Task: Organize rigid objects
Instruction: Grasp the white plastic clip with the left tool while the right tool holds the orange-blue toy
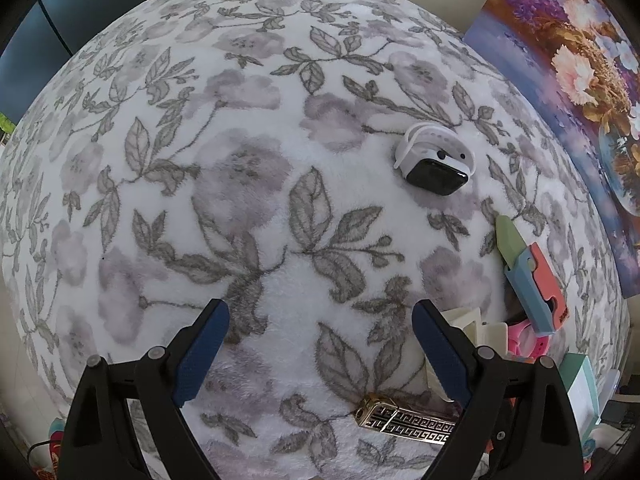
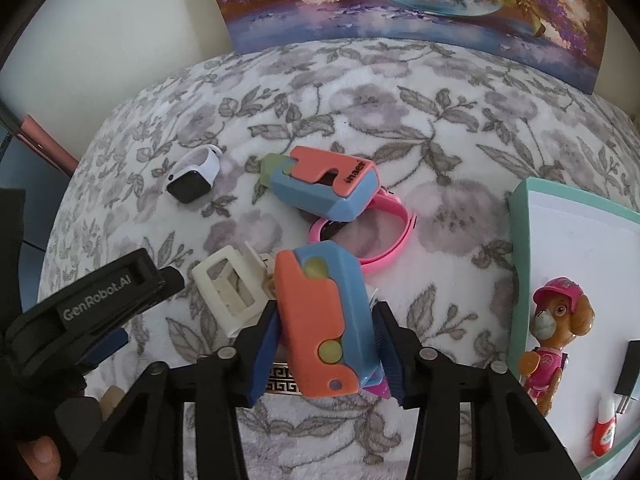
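My right gripper (image 2: 326,356) is shut on a coral and blue toy knife (image 2: 324,316), held above the floral blanket. A second coral and blue toy knife (image 2: 320,186) with a green blade lies behind it, resting on a pink band (image 2: 384,240); it also shows in the left wrist view (image 1: 532,276). A white smartwatch (image 2: 194,178) lies at the left, also in the left wrist view (image 1: 436,160). A white hair clip (image 2: 230,290) lies beside the held toy. My left gripper (image 1: 320,344) is open and empty over the blanket; its body (image 2: 92,312) shows in the right wrist view.
A teal-rimmed white box (image 2: 576,280) at the right holds a pink puppy figure (image 2: 554,340), a black plug and a red-white item. A gold patterned lighter (image 1: 404,420) lies near my left gripper. A flower painting (image 2: 420,4) leans on the wall behind.
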